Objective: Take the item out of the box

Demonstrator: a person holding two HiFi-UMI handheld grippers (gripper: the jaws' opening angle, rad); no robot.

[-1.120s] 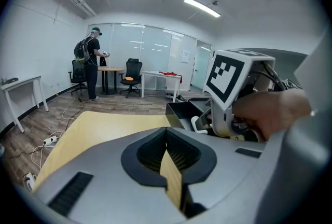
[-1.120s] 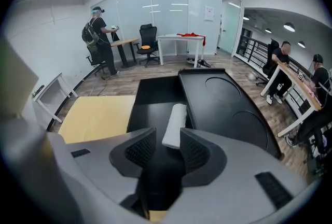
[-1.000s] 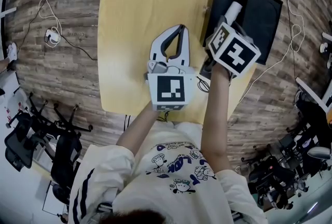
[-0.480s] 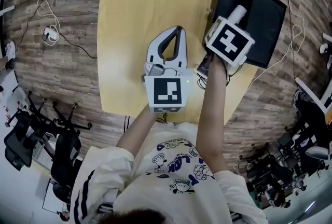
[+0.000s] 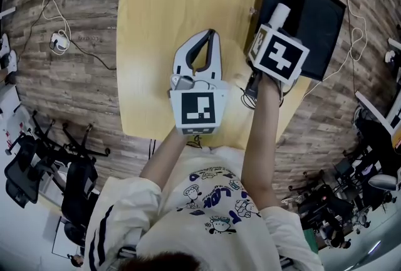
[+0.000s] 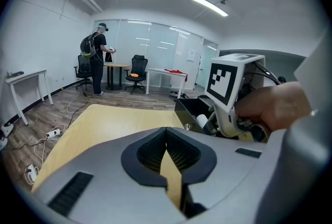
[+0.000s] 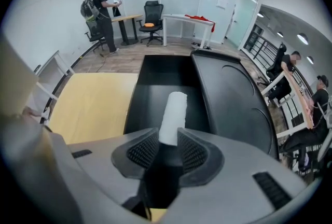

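A black box stands open at the table's right edge, its lid folded out to the right. A white roll lies lengthwise in the box. My right gripper reaches into the box; its jaws are closing, and the pads touch the near end of the roll on both sides. From the head view the roll sticks out beyond the right gripper's marker cube. My left gripper rests over the table's middle, shut with nothing held; its tips meet.
The box sits on a yellow wooden table. Cables and a power strip lie on the wood floor at the left, and office chairs stand at the lower left. A person stands by desks far back.
The right gripper has shifted slightly over the box toward the roll. The left gripper has drifted a little to the left on the table.
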